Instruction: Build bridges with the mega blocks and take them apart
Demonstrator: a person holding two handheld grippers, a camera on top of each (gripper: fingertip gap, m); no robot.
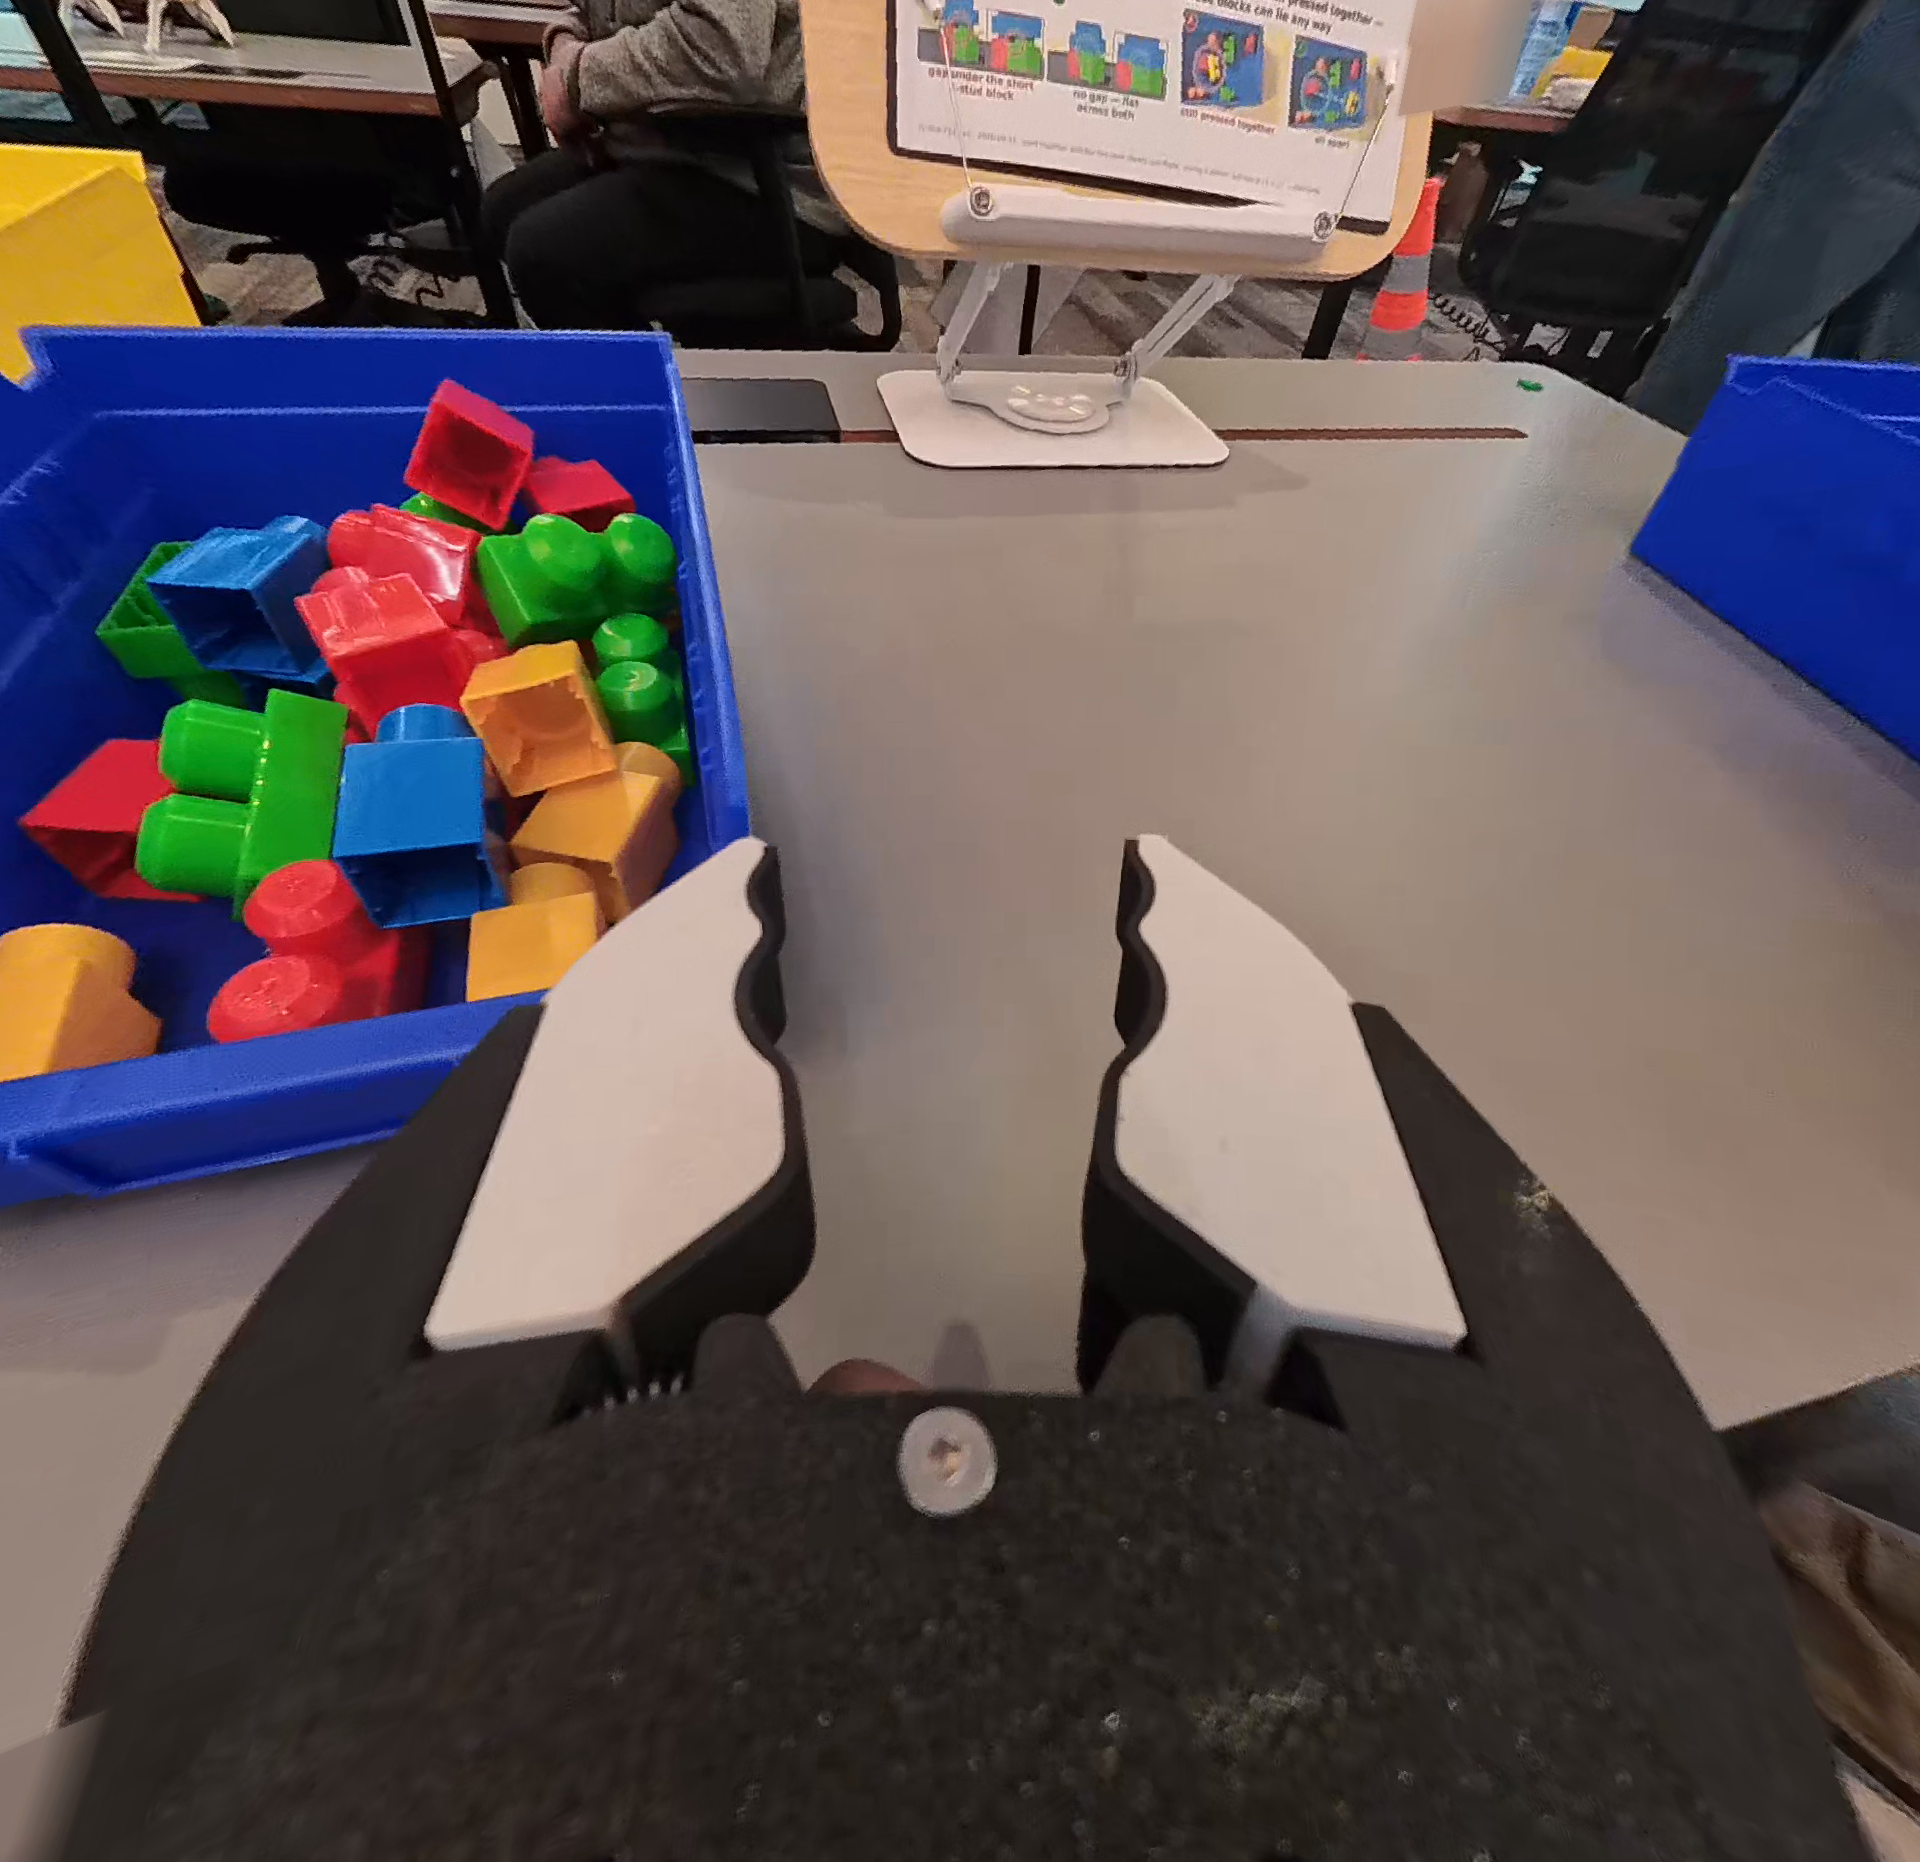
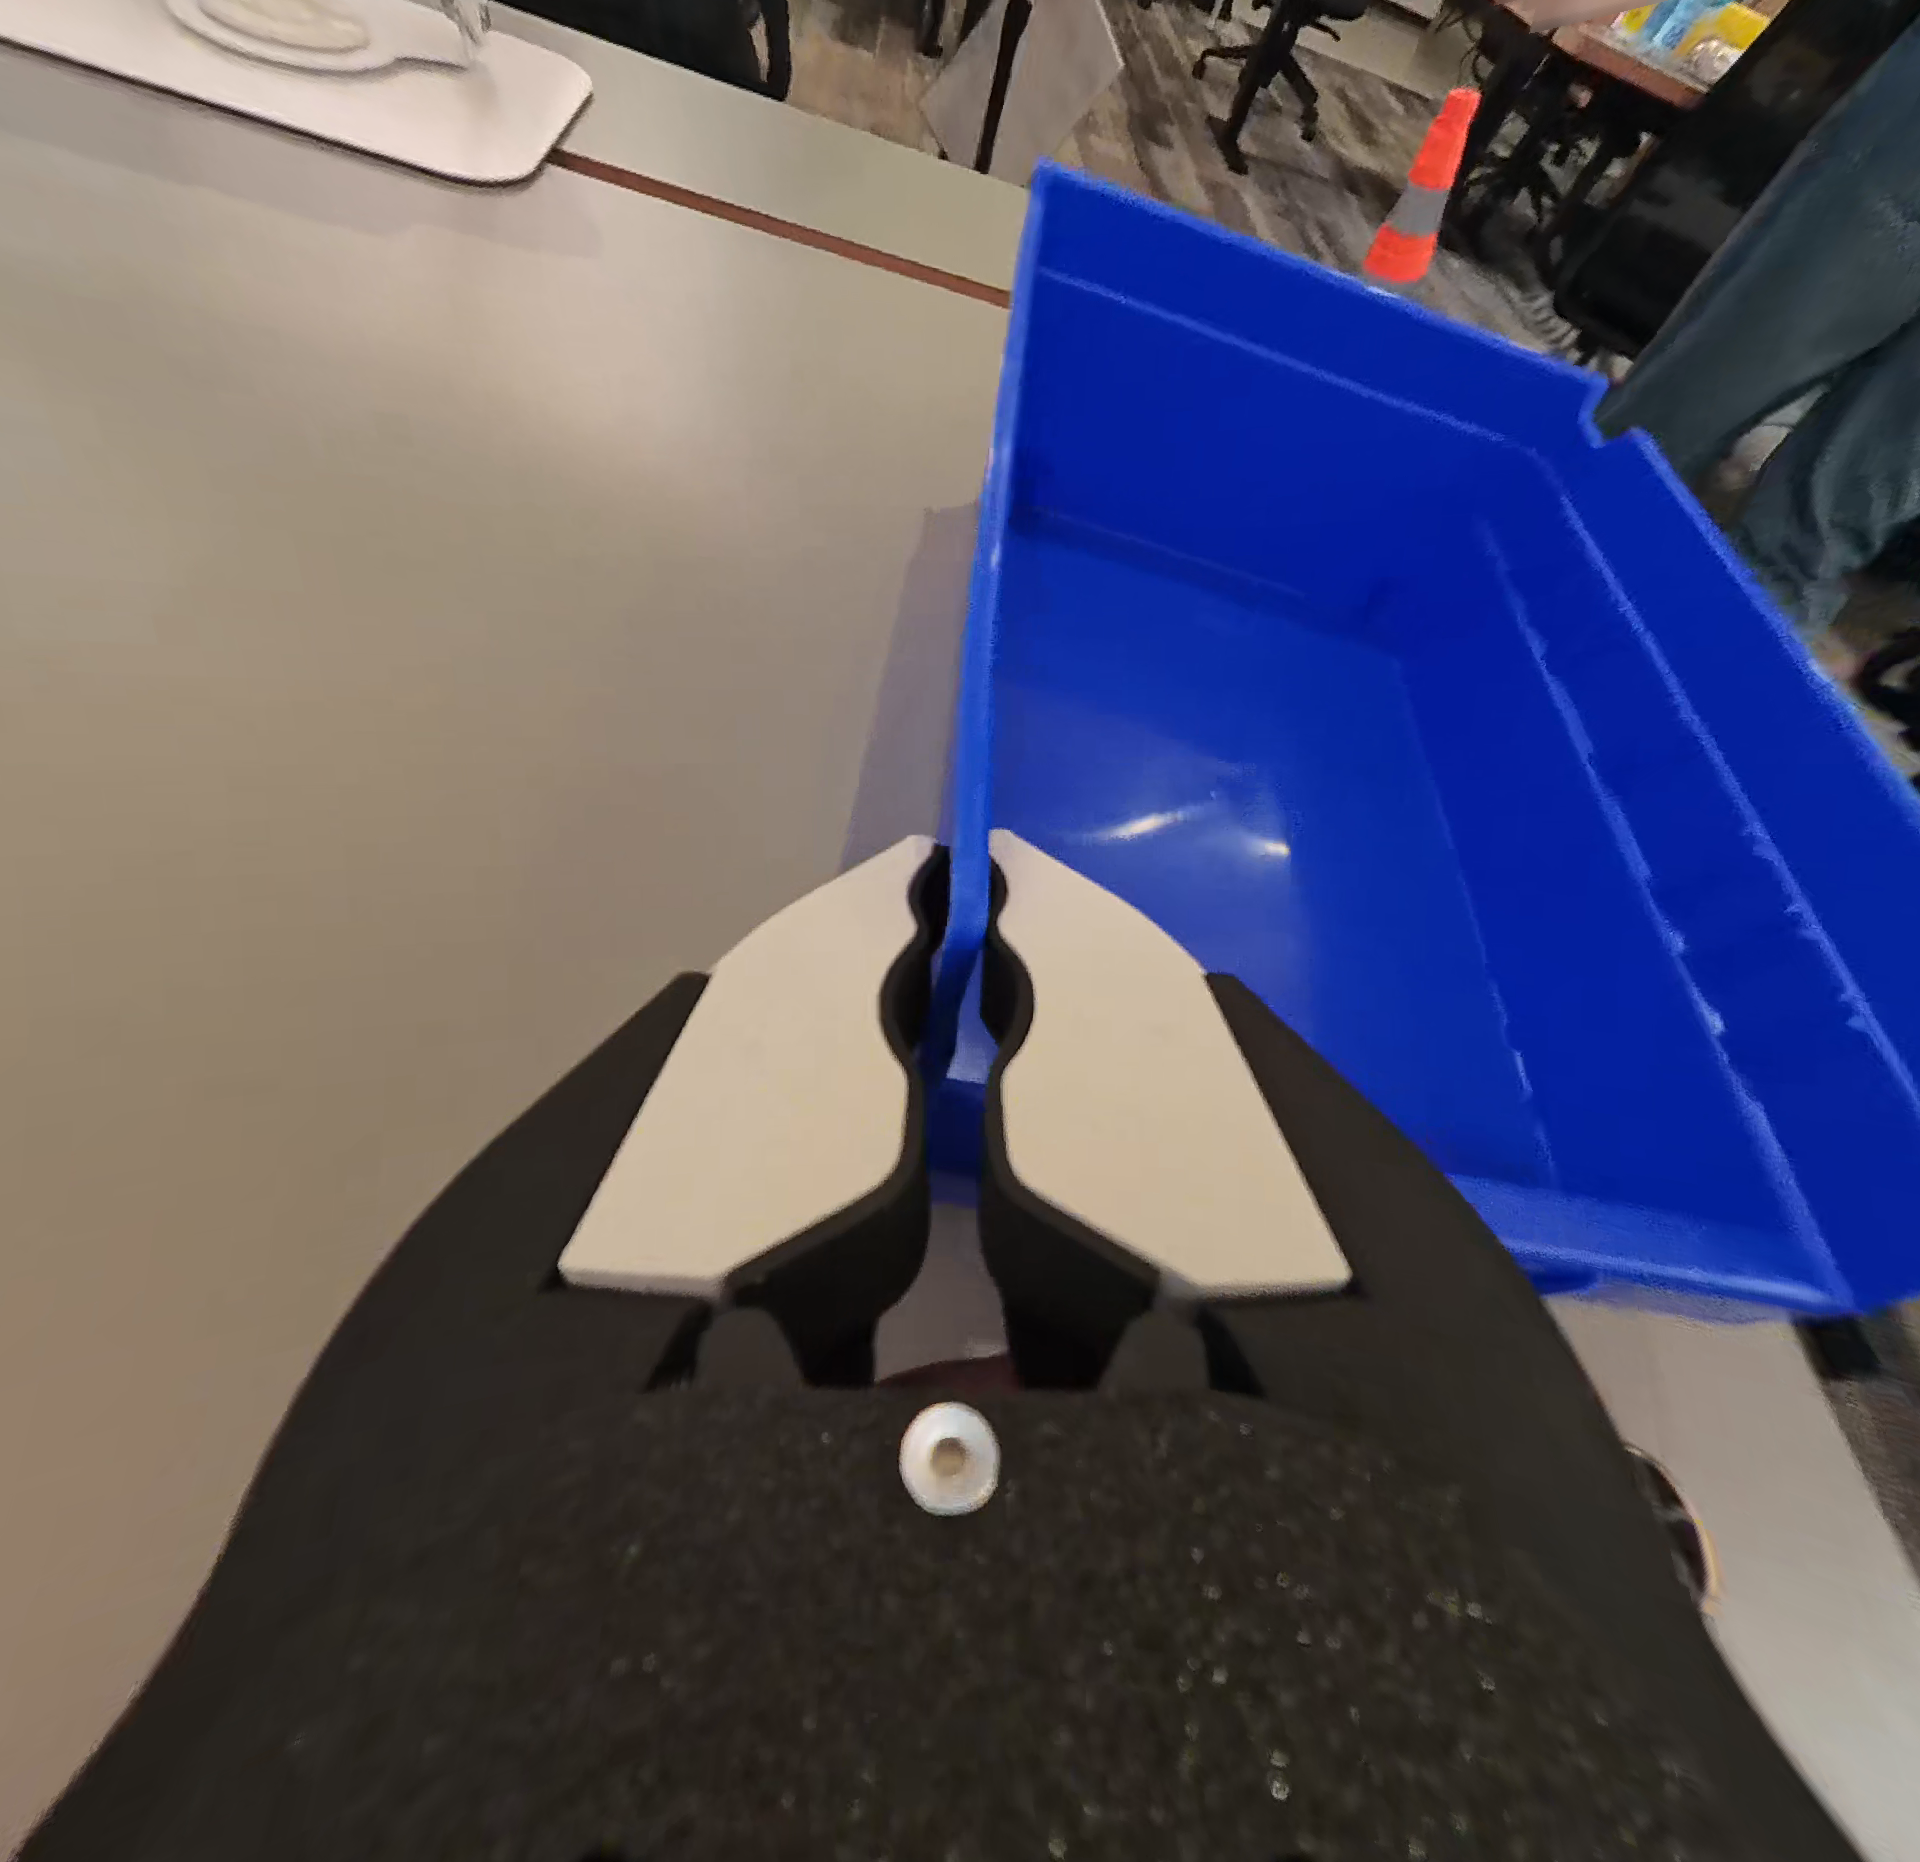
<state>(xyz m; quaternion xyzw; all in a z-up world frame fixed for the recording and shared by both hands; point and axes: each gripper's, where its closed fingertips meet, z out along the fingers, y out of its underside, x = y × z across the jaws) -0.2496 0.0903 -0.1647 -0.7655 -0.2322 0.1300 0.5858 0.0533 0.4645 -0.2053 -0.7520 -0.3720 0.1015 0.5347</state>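
Left wrist view: left gripper [image 1: 948, 856] spread wide, holding nothing, over bare grey table [image 1: 1195, 721]. Mega blocks [image 1: 395, 732] heaped in blue bin [image 1: 208, 1116] just left of it.

Right wrist view: right gripper [image 2: 961, 851] clamped on near wall of second blue bin [image 2: 1351, 773] at table's right edge.

The blue bin [image 1: 686, 607] of blocks and the instruction sheet [image 1: 1143, 67] are cropped by the frame edges

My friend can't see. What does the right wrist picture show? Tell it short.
The right gripper is shut on the near side wall of an empty blue bin, which sits on a grey table. Behind the table, an orange cone stands on the floor among office chairs.
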